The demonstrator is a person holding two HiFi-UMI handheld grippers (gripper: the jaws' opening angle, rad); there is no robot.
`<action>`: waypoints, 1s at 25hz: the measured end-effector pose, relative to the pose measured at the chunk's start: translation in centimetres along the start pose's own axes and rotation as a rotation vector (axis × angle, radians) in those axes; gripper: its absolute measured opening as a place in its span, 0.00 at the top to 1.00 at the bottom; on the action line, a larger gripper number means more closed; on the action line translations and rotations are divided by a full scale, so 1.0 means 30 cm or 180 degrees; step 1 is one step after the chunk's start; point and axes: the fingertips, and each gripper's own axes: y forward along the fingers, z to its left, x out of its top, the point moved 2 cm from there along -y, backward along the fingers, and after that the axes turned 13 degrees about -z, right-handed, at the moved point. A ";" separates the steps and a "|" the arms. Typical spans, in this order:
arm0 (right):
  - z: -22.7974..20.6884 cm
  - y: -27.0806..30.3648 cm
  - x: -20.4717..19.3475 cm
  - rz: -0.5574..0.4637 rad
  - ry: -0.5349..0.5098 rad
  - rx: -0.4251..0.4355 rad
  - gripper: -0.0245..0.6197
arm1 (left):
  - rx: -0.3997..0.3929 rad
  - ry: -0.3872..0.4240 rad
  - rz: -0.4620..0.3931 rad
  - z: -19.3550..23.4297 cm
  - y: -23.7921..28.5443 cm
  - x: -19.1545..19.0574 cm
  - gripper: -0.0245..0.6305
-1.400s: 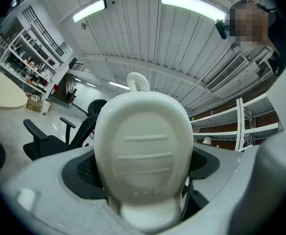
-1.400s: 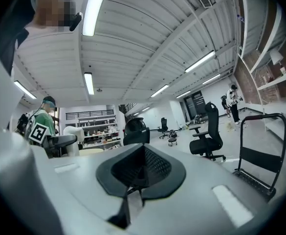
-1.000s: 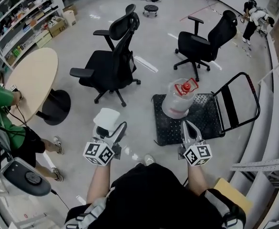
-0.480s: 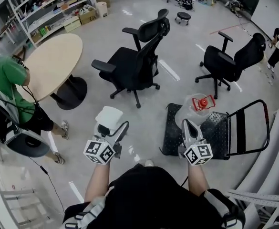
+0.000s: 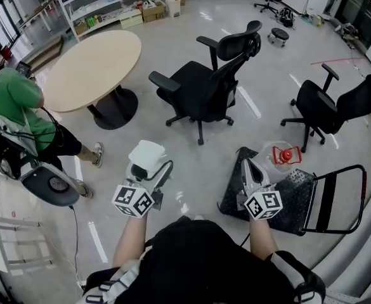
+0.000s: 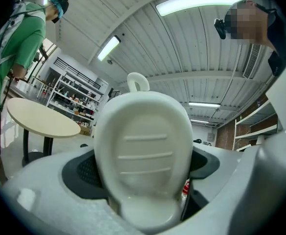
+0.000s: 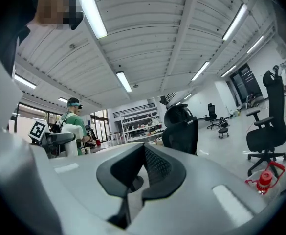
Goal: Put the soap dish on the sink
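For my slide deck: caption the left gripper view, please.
Left gripper clamps a white soap dish, with a round table and shelves beyond.

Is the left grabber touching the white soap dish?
Touching. The left gripper view shows the soap dish wedged between the jaws of the left gripper, with its dark pads pressed against both sides of the dish.

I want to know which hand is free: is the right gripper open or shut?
Shut: the right gripper has its jaws together, nothing between them.
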 end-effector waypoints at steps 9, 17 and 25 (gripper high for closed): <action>0.080 0.139 -0.021 0.0063 0.0066 0.0505 0.95 | 0.0470 0.0076 -0.0215 0.064 -0.109 0.049 0.24; 0.181 0.199 -0.037 0.0043 0.0270 0.0821 0.95 | 0.0749 0.0227 -0.0319 0.092 -0.220 0.110 0.24; 0.298 0.260 -0.120 0.0154 0.0415 0.1111 0.95 | 0.1030 0.0320 -0.0331 0.132 -0.361 0.129 0.24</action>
